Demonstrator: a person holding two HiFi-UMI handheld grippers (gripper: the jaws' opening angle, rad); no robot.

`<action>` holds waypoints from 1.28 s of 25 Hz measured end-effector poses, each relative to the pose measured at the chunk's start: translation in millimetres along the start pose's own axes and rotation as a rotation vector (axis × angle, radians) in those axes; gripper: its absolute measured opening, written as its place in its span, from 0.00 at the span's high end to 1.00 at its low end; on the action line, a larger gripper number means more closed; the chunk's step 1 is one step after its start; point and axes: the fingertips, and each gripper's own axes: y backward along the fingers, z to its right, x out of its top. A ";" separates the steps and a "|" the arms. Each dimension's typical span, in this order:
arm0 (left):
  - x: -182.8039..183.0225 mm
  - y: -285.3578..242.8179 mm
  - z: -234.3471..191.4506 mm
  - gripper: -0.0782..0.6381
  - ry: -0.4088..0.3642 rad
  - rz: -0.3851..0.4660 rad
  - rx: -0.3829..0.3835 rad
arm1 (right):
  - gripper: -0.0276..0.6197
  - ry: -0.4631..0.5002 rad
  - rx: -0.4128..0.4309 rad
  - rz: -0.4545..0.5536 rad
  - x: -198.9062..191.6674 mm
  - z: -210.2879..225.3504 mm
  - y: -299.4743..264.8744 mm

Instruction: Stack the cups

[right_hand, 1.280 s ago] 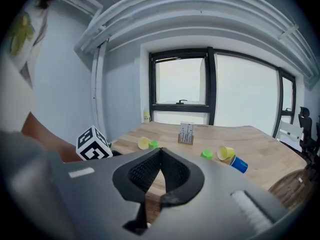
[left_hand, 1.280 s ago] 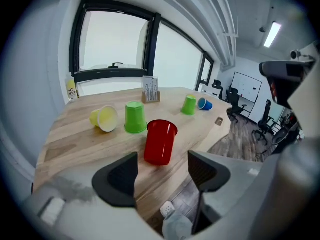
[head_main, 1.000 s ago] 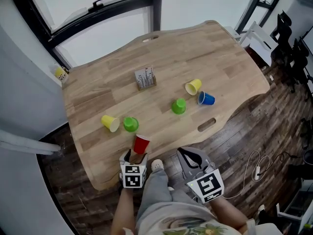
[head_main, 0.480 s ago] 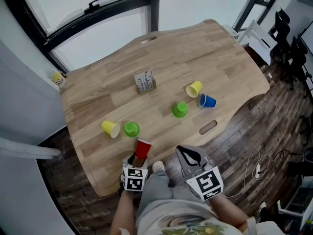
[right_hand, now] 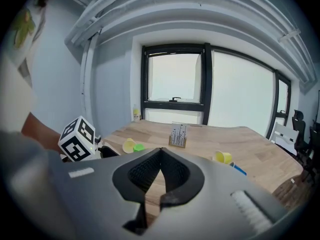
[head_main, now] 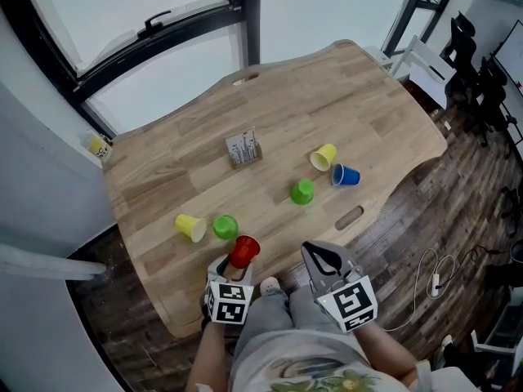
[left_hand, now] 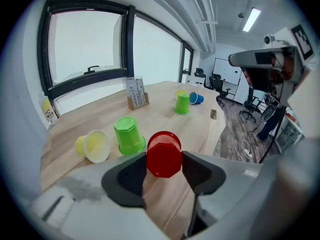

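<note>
Picking up looks like the step in hand. The left gripper (left_hand: pixel 164 162) has just been closing its jaws, which now clamp the red cup (left_hand: pixel 163 146), base toward the camera, at lower centre of its view and over the near edge of the table (head_main: pixel 327 88). The right gripper (right_hand: pixel 160 154) holds nothing, its jaws together. The next move probably calls for carrying the red cup over the inverted green cup (left_hand: pixel 129 135) just to its left and lowering it squarely on.
</note>
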 end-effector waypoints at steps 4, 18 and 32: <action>7.4 2.0 3.3 0.57 -0.015 -0.006 -0.028 | 0.96 0.006 -0.012 0.005 2.9 2.4 -0.9; 39.3 -10.5 20.9 0.57 -0.015 0.011 -0.043 | 0.96 0.026 0.044 -0.025 9.4 31.4 -19.5; 86.5 -60.0 55.4 0.57 -0.063 0.011 -0.019 | 0.96 0.062 0.115 -0.033 19.6 83.8 -33.3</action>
